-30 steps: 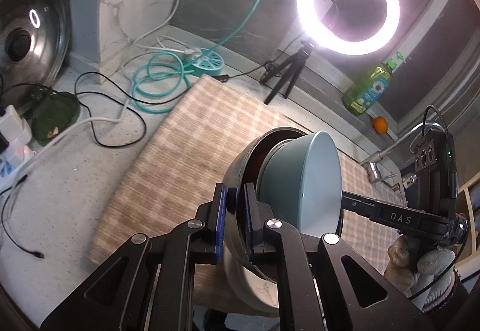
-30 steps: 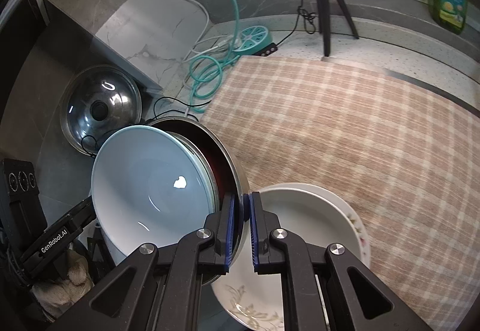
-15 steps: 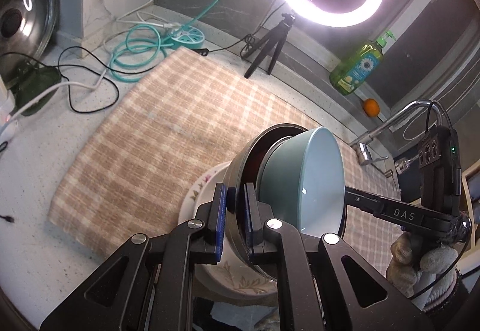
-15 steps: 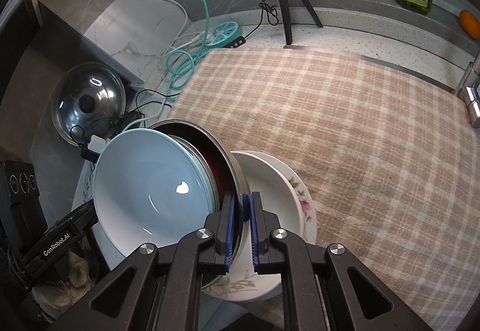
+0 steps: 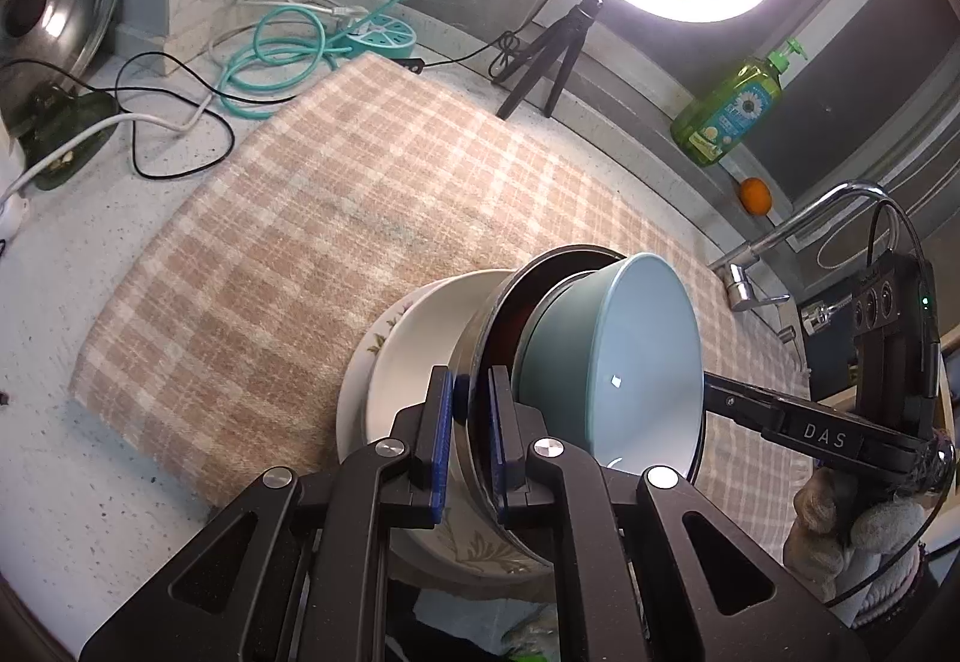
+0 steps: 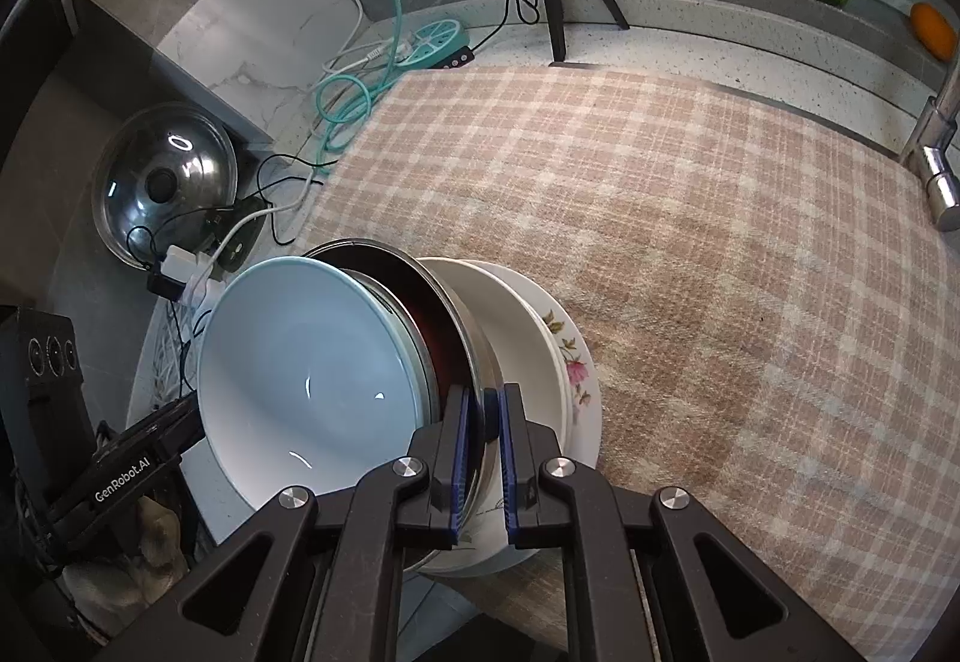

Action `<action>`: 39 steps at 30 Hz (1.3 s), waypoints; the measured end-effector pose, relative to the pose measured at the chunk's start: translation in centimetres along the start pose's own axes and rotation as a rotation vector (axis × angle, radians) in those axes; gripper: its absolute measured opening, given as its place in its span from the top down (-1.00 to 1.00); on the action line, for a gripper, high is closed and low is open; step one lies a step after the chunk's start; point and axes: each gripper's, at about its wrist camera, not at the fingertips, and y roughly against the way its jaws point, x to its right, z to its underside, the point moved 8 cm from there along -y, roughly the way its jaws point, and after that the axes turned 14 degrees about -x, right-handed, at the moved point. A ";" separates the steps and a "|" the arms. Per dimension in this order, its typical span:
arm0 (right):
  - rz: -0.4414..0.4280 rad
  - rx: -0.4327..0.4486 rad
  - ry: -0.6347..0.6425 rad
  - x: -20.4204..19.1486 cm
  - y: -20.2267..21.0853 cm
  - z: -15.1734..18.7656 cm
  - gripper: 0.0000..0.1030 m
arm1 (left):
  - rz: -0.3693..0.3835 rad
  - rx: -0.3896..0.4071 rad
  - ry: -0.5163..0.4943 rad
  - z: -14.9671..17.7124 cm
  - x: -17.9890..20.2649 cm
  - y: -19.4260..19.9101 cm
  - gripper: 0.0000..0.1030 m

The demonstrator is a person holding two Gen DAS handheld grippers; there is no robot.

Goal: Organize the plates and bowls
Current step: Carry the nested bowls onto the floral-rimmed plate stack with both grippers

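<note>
Both grippers are coming forward over the checked cloth (image 6: 690, 218); left gripper (image 5: 469, 425) and right gripper (image 6: 483, 461) are clamping the dark steel-rimmed bowl (image 6: 447, 338), pale blue bowl (image 6: 306, 362) nested inside, above the floral white plate (image 6: 573, 362).

Both cameras sit very close behind their own fingers, looking down from opposite sides, it seems. Both show the checked cloth (image 5: 372, 218) (image 6: 690, 218) mid-frame.

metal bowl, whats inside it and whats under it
Inside the metal bowl nests a light blue bowl, hiding most of its dark red interior. Beneath sit floral white plates; how many, and whether they touch, is hidden.
</note>
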 end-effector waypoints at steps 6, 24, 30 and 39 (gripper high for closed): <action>-0.001 -0.015 -0.002 0.2 -0.6 0.4 0.82 | -0.006 -0.018 0.009 0.0 -0.3 -0.8 0.86; -0.017 -0.036 0.018 0.4 -1.1 0.0 0.82 | -0.019 -0.032 0.019 -0.8 -0.8 -1.5 0.86; -0.031 -0.032 0.035 0.2 -0.9 0.1 0.82 | -0.027 0.018 0.022 -1.5 -1.0 0.4 0.86; -0.024 0.067 0.035 0.9 1.7 -0.1 0.80 | 0.004 0.070 -0.008 -2.1 1.1 2.7 0.86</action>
